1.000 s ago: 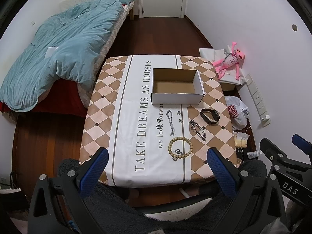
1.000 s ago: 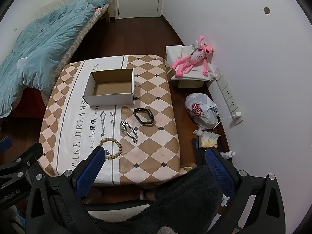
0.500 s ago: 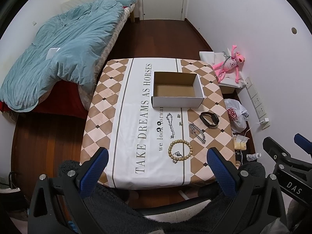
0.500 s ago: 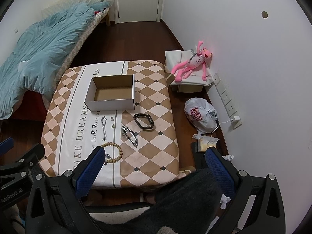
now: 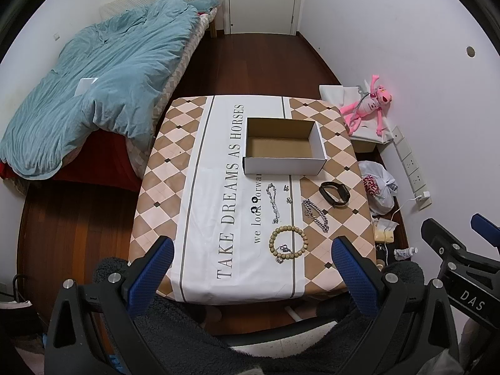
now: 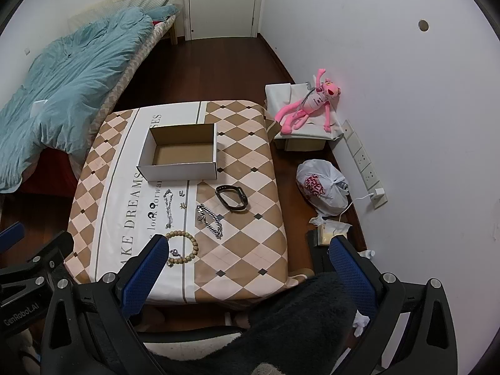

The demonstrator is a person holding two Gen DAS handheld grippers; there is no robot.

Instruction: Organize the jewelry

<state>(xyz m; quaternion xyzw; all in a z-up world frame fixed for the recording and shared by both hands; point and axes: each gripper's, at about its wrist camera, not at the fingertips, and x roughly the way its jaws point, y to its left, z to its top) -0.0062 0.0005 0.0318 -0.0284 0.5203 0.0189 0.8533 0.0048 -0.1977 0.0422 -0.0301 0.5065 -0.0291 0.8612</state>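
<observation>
An open, empty cardboard box [image 5: 282, 147] [image 6: 181, 153] stands on the checked tablecloth [image 5: 187, 225] [image 6: 250, 243]. In front of it lie a wooden bead bracelet [image 5: 288, 243] [image 6: 182, 247], a silver chain bracelet [image 5: 315, 215] [image 6: 210, 217], a thin silver chain [image 5: 272, 202] [image 6: 168, 207], a black band [image 5: 334, 193] [image 6: 232, 197], small earrings [image 5: 287, 193] and two black rings [image 5: 253, 204]. My left gripper [image 5: 250, 276] and right gripper [image 6: 247, 273] are open and empty, held high above the table's near edge.
A bed with a blue duvet [image 5: 93, 93] stands left of the table. A pink plush toy [image 6: 307, 106] lies on a white box by the right wall. A plastic bag [image 6: 322, 187] and a power strip [image 6: 364, 162] are on the floor at right.
Both grippers have risen and drawn back, so the table looks smaller and more of the room shows. Nothing on the table has moved.
</observation>
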